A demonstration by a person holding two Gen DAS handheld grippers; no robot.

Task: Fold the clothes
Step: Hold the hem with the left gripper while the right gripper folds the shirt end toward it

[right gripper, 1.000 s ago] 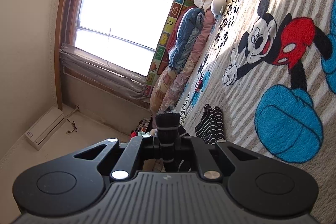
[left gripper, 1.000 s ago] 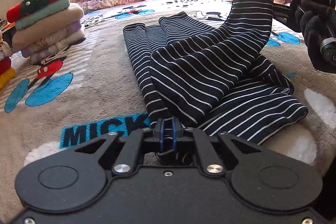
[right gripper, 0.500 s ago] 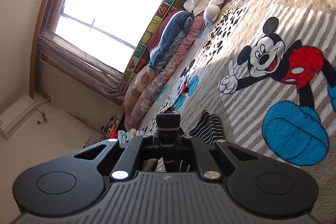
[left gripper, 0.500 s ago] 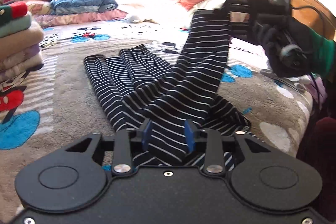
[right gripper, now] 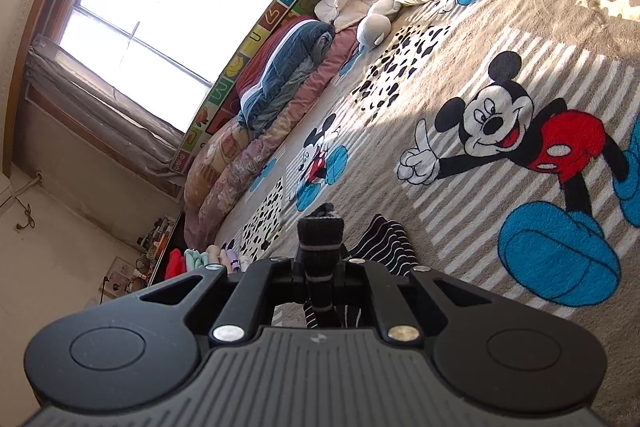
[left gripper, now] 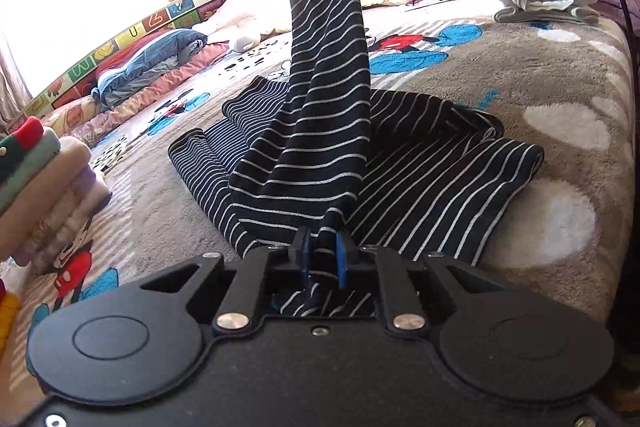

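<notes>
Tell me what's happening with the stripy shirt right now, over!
Left tongs shut on stripy shirt. Right tongs shut on its other end, lifted high. Rest lies on the blanket. Nothing in the way.

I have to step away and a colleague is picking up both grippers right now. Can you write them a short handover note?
Left gripper: jaws shut on the striped garment, low near the bed's front edge.
Right gripper: jaws shut on the same garment, holding a strip of it raised high.
Most of the garment lies spread on the Mickey blanket. A folded stack sits on the left.
Done: both ends gripped, strip lifted.
Left: lay the raised strip over, finish the fold, probably add it to the stack.
</notes>
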